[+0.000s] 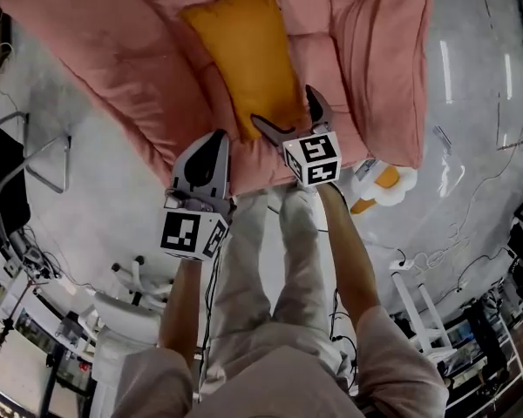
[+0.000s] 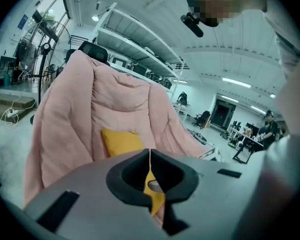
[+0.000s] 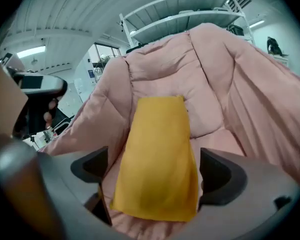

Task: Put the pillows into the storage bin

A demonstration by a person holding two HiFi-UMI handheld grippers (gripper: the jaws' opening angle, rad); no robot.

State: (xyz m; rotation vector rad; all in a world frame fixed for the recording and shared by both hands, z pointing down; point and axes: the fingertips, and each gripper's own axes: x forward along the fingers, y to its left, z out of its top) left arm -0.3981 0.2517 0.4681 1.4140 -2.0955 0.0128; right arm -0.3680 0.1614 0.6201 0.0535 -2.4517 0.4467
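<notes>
Standing at the left, the left gripper is held in front of the big pink quilted fabric lounge chair, its two dark jaws pressed together with nothing between them. Its tips are level with the chair's front edge, just left of the cushion. The long orange-yellow fabric pillow lies on the chair's seat, running from the backrest down toward the front edge. Further right, the right gripper reaches over the pillow's near end. Its jaws are spread wide, one on each side of that end, and the pads are not squeezing the fabric. The pillow lies loose between them on the pink padding. On the grey glossy floor just right of the chair sits a small white-and-orange soft toy.
</notes>
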